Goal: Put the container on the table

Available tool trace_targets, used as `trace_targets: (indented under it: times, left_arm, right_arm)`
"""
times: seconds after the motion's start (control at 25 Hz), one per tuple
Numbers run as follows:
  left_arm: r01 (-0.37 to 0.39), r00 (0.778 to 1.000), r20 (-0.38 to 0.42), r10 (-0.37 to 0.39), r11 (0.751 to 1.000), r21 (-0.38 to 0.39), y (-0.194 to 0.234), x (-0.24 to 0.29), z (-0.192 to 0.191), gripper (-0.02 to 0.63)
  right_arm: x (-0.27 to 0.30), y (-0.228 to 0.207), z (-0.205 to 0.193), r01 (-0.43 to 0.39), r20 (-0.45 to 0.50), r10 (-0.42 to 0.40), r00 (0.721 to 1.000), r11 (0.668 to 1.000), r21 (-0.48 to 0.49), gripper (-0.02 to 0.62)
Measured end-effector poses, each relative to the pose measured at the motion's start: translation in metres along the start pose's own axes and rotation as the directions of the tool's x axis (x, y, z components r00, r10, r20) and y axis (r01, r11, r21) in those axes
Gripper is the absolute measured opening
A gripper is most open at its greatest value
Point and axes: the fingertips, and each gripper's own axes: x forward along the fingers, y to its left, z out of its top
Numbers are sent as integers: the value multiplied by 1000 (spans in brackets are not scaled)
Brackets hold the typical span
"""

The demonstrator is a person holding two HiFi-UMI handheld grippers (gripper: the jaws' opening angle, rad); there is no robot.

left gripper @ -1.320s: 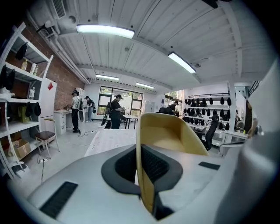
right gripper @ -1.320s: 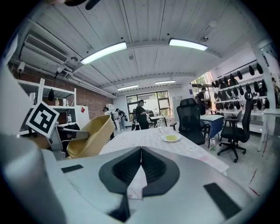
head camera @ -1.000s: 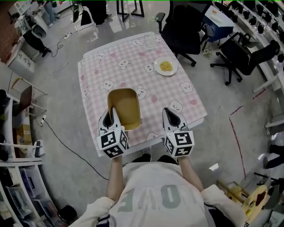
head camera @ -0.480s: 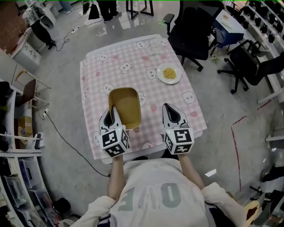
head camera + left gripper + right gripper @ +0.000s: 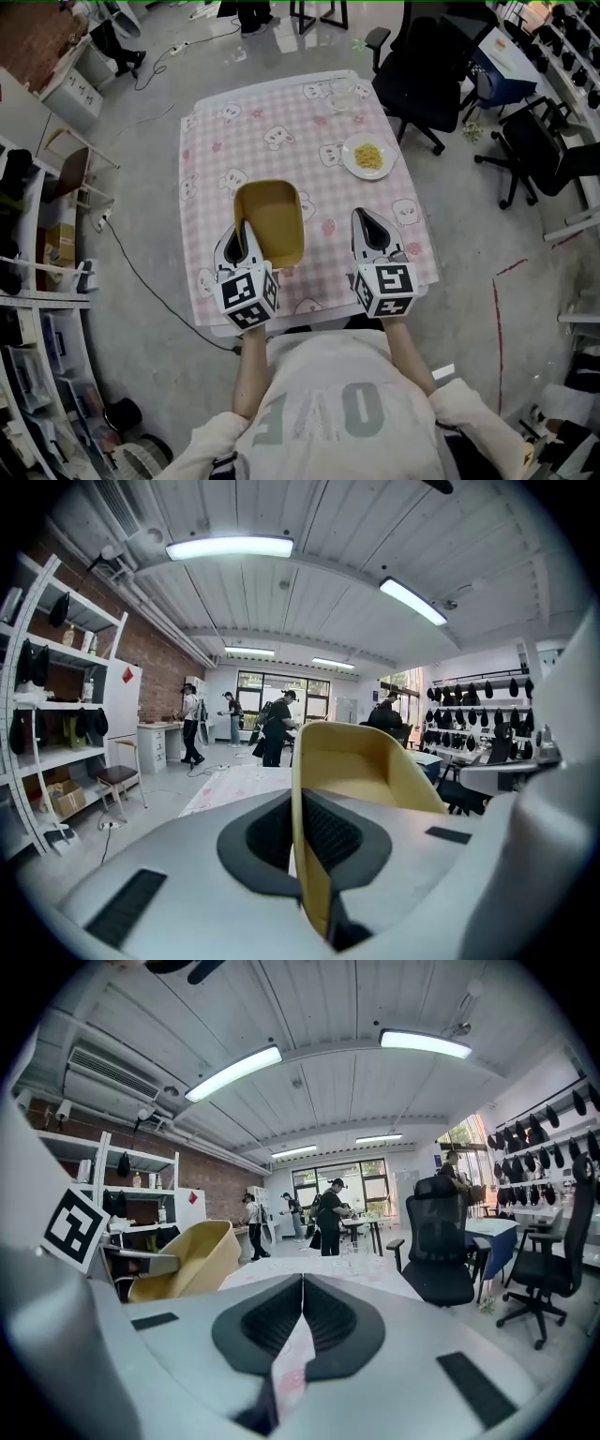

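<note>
A yellow tub-shaped container point(image 5: 270, 217) hangs over the near part of the pink checked table point(image 5: 281, 122). My left gripper point(image 5: 242, 228) is shut on the container's near left rim. In the left gripper view the yellow wall point(image 5: 361, 761) runs between the black pads point(image 5: 328, 832) and rises ahead of them. My right gripper point(image 5: 367, 217) is to the right of the container, shut, with nothing held. In the right gripper view its pads meet point(image 5: 302, 1283) and the container point(image 5: 187, 1255) shows at the left. Whether the container's base touches the cloth is hidden.
A white plate of yellow food point(image 5: 368, 157) sits on the table's right side, and a clear glass point(image 5: 342, 94) stands near the far edge. Black office chairs point(image 5: 431, 66) stand beyond the right corner. Shelving point(image 5: 37, 281) lines the left wall, and a cable point(image 5: 141, 272) runs across the floor.
Both grippers and the container have moved forward from the table's near edge to over the cloth. The left gripper's hold on the rim is unchanged.
</note>
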Motion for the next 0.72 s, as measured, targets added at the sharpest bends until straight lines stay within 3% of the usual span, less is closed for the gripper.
trace_targets:
  times: [0.72]
  left_arm:
    - [14,998,-58,-14,1000,1,11,27,-8,29]
  right_arm:
    - [-9,3,-22,40,-45,-39,998,999,21,29]
